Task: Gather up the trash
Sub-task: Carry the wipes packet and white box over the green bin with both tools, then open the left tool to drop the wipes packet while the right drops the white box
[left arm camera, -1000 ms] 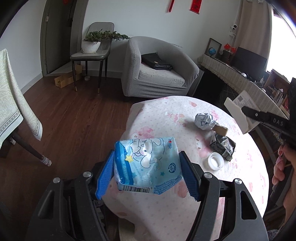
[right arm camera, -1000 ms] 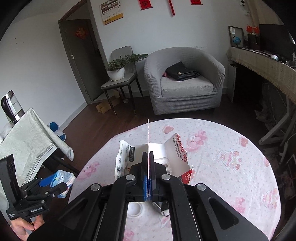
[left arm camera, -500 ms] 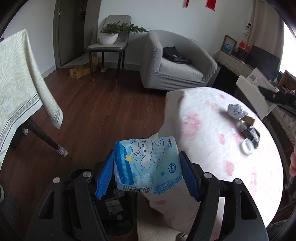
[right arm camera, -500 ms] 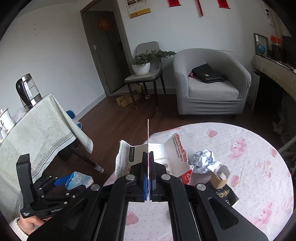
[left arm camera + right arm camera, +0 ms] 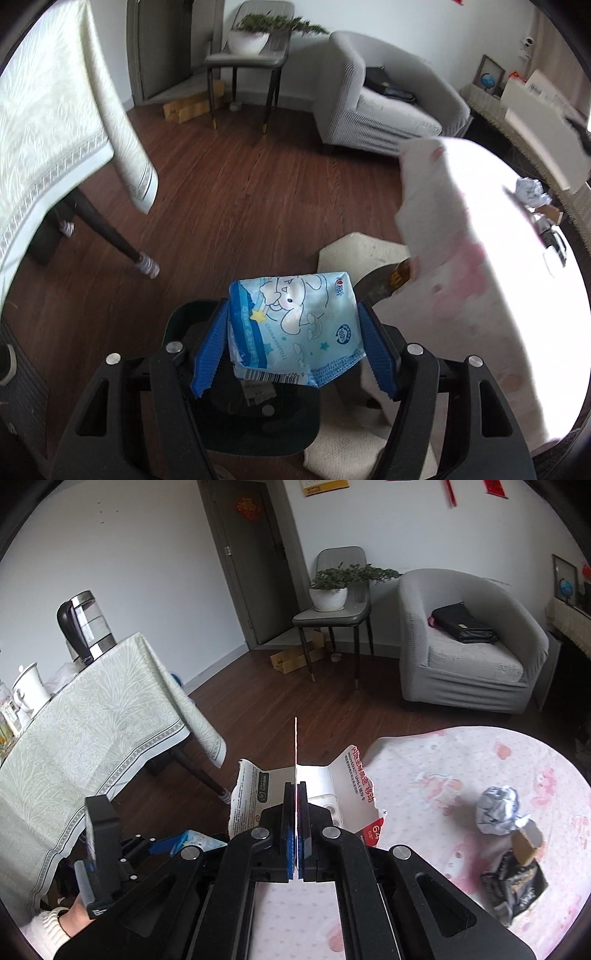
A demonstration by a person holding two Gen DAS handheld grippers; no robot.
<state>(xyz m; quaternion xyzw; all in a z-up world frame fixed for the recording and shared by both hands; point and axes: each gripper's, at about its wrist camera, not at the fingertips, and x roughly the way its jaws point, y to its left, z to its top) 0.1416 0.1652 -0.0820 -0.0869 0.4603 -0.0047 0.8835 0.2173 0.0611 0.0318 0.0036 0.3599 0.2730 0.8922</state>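
The left gripper [image 5: 293, 345] holds a light blue snack bag [image 5: 295, 328] between its blue pads, right above a dark trash bin [image 5: 251, 424] on the wood floor. The right gripper [image 5: 296, 834] is squeezed tight on a torn white cardboard pack [image 5: 325, 786]. Crumpled foil [image 5: 496, 808] and a black wrapper [image 5: 517, 886] lie on the pink table [image 5: 461, 760]

The wrapper [image 5: 295, 328] hides most of the bin [image 5: 258, 413]; glare blurs the tablecloth [image 5: 498, 266].
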